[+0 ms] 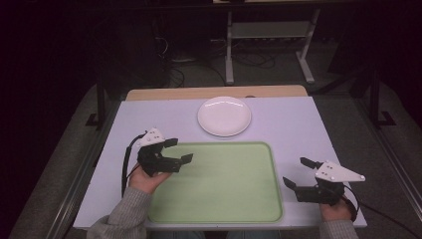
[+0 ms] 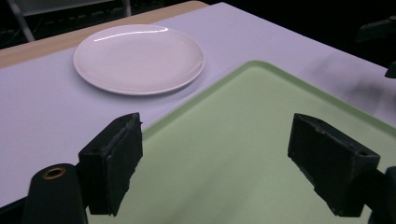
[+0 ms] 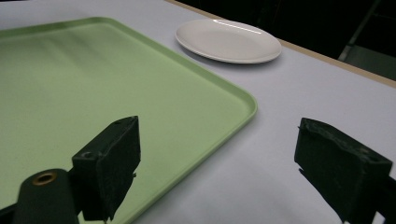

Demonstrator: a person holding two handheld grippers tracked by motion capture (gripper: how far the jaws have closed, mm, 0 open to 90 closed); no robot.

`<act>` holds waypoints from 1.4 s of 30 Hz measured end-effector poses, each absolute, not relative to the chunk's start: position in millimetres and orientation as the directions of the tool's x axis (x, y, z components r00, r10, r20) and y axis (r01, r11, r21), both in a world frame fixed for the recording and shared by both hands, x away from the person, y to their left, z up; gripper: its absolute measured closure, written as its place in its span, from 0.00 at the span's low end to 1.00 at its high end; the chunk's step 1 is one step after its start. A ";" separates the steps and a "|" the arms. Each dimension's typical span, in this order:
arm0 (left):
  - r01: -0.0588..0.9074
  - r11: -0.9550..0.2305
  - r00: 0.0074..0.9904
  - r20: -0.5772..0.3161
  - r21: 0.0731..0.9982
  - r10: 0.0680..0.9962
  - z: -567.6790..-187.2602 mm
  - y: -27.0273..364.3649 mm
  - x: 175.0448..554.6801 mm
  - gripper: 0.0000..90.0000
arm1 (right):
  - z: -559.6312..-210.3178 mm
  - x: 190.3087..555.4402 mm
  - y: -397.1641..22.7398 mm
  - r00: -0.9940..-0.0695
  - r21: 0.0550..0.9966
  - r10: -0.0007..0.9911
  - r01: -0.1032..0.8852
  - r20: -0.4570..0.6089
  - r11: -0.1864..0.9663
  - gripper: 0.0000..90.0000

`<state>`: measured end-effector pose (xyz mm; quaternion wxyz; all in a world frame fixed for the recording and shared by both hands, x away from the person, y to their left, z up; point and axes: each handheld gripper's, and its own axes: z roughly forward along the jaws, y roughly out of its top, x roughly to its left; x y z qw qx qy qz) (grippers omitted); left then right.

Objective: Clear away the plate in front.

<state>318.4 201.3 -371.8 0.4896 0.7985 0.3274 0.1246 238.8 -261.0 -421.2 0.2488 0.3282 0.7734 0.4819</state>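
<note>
- Left gripper (image 1: 179, 150) over near-left part of green tray (image 1: 219, 199), by its left rim; jaws spread wide, nothing between them. Aimed fwd toward far edge – prob. lined up on plate.
- Right gripper (image 1: 300, 173) off tray's right rim, low above table (image 1: 293, 124) near its right edge; jaws likewise wide apart, empty. Placed clear of tray, so looks parked/ready rather than reaching.
- White plate (image 1: 224, 116) flat on table, centre of far edge, just beyond tray's far rim, apart from it. Empty, right way up, untouched.
- Same plate in left gripper view (image 2: 138, 58), ahead-left of jaws; in right gripper view (image 3: 229, 40) farther off, past tray corner.
- Tray bare, sits along near edge, centred betw. both hands – likely drop spot for plate.
- Judgement: start posn, no grasp yet; thin rim flat on table = prob. needs edge pinch, may slide.
- Left closer to plate, so likelier to go first.
</note>
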 end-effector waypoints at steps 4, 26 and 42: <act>0.409 -0.314 0.751 -0.120 0.857 0.649 -370.5 193.0 328.9 0.19 | -421.1 238.9 -261.2 -0.662 0.909 0.747 0.268 -0.067 0.319 0.15; 0.468 -0.320 0.725 -0.151 0.824 0.672 -356.1 144.0 392.8 0.22 | -420.6 241.2 -264.3 -0.664 0.915 0.745 0.266 -0.055 0.304 0.15; 0.743 -0.073 0.445 -0.409 0.666 0.797 -391.5 142.2 446.4 0.29 | -420.8 243.8 -263.7 -0.675 0.916 0.736 0.268 -0.042 0.299 0.15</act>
